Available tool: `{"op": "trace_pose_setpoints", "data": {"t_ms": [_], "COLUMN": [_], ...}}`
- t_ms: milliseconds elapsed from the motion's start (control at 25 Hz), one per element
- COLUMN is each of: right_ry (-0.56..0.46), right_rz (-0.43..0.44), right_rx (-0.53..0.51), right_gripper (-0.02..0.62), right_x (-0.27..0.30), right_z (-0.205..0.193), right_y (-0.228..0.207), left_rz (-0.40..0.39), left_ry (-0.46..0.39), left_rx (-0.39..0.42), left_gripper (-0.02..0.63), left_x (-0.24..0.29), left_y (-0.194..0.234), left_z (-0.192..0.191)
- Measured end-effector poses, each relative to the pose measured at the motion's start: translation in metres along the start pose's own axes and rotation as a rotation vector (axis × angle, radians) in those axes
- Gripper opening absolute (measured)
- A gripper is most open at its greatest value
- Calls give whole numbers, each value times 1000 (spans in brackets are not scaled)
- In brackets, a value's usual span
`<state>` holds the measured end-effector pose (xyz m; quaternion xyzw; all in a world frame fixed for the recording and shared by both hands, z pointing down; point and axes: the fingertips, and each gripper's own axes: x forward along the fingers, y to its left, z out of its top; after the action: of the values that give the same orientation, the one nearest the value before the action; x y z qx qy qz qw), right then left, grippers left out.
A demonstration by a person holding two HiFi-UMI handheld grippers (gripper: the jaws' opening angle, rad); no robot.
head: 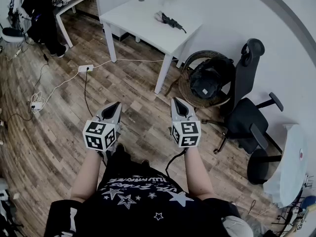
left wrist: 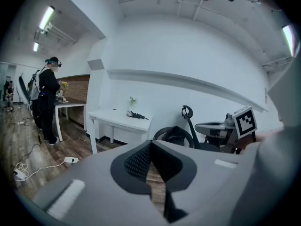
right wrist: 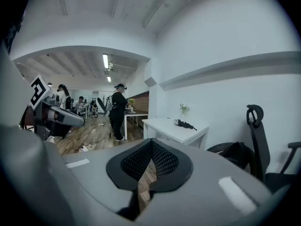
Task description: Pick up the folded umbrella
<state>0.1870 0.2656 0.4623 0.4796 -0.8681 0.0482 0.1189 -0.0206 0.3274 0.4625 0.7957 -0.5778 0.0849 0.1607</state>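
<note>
The folded umbrella (head: 170,19), dark and compact, lies on the white table (head: 143,19) by the far wall, next to a small vase of flowers. It also shows far off in the left gripper view as the umbrella (left wrist: 136,115) and in the right gripper view as the umbrella (right wrist: 186,124). My left gripper (head: 112,105) and right gripper (head: 178,102) hang side by side over the wooden floor, well short of the table. Both point toward it, slightly downward. Each has its jaws together with nothing between them, as seen at the left gripper (left wrist: 150,144) and the right gripper (right wrist: 151,141).
A round wicker chair holding a black backpack (head: 210,80) stands right of the table, with a black office chair (head: 247,112) beside it. A power strip (head: 85,68) and cables lie on the floor at left. A person (head: 42,14) stands at another desk, far left.
</note>
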Motion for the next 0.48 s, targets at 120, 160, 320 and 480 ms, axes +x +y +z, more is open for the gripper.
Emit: {"op": "trace_pose_setpoints", "data": {"t_ms": [120,160,320,480], "right_ry": [1,2,4,10], "right_rz": [-1,0,3,3], "right_rx": [0,0,7,22], "right_gripper": [14,14,14,14], "right_x": [0,0,-1,-5], "right_z": [2,3,3,-5], "right_y": [1,2,2,0], "left_rz": [0,-2,-9,-12], "left_ry": [-3,-5,-7,2], "left_rx": [1,1,4,11], "left_gripper": [3,3,3,3], "left_x": [-1,-1,2,2], "left_y": [1,1,-1,-5], "left_z": [3,3,6,1]}}
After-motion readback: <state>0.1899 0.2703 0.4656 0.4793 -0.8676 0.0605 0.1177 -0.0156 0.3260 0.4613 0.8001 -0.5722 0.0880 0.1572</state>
